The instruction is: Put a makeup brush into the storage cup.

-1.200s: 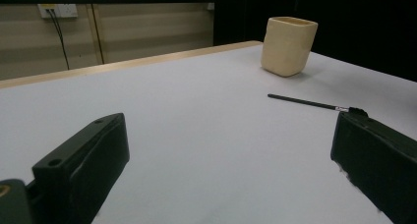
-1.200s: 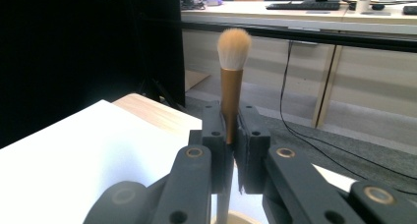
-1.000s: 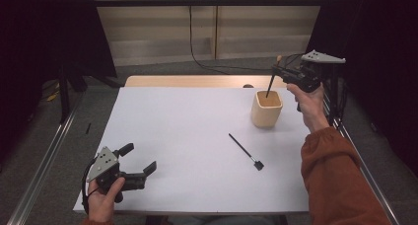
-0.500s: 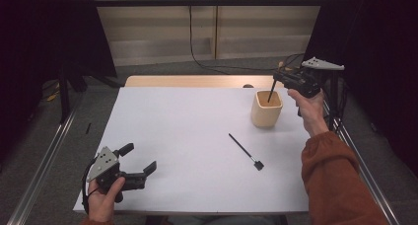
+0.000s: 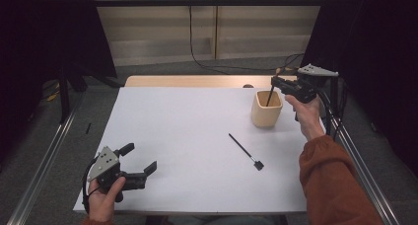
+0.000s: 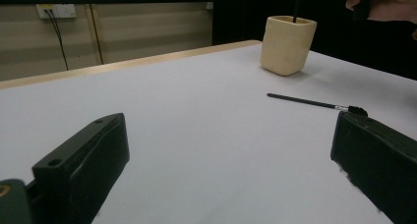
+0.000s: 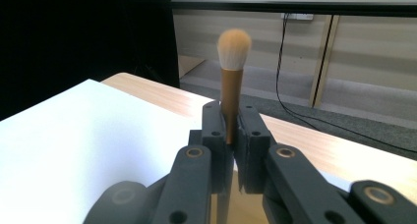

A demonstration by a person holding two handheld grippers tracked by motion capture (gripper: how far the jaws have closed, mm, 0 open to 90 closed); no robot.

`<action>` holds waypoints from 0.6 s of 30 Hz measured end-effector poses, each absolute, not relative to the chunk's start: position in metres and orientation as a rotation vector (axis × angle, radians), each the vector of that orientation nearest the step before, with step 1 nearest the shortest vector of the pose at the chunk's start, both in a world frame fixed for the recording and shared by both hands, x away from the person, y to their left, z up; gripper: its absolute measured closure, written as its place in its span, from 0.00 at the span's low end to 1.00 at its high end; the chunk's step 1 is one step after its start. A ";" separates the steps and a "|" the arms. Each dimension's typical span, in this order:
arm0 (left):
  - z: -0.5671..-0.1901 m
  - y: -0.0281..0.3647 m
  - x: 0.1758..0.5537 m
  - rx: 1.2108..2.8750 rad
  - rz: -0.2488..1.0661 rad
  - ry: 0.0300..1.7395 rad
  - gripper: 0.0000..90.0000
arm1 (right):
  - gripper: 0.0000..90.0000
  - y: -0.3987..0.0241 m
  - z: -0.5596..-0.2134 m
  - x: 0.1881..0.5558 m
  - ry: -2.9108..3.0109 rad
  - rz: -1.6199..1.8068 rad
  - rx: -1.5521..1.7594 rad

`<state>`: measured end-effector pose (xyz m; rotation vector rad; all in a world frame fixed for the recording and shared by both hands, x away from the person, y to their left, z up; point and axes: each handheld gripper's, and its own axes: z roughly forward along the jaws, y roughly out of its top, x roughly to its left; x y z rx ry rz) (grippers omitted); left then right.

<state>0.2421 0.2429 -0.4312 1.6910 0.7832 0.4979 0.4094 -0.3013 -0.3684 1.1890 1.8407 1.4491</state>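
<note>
Right hand-held gripper (image 7: pixel 230 135), over the far right corner of the surface (image 5: pixel 187 136): its jaws are closed on the brown ferrule of a make-up brush (image 7: pixel 232 81), gripped just under the pale, fluffy bristle head, which points upward. In the high view the brush's dark handle (image 5: pixel 269 95) hangs below the right hand-held gripper (image 5: pixel 276 82) and reaches into the mouth of the cream holder (image 5: pixel 266 109) that stands near the right edge, toward the far side. Holding the brush high on its stem leaves the long handle free to enter the holder first, and the upright pose matches the holder's narrow opening; this appears to be the lowering stage of stowing the brush bristle-end up. Whether the handle tip already rests on the holder's bottom cannot be told.

A second, thin black brush (image 5: pixel 245 151) lies flat on the surface between the holder and the near edge, well apart from both grippers, its small head toward the near right. It looks like the next item to be stowed.

Left hand-held gripper (image 5: pixel 140 161): jaws wide apart and empty, resting near the near left corner, apparently parked so that it stays out of the way. In the left gripper view it faces the thin black brush (image 6: pixel 314 103) and the cream holder (image 6: pixel 287 44) across the bare surface.
</note>
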 end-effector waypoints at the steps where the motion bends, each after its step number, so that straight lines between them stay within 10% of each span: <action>1: -0.431 0.243 0.242 1.693 0.501 0.781 0.01 | 0.94 -0.301 -0.370 0.409 1.843 1.448 1.195; 18: -0.431 0.244 0.242 1.689 0.504 0.786 0.01 | 0.94 -0.297 -0.383 0.409 1.859 1.439 1.198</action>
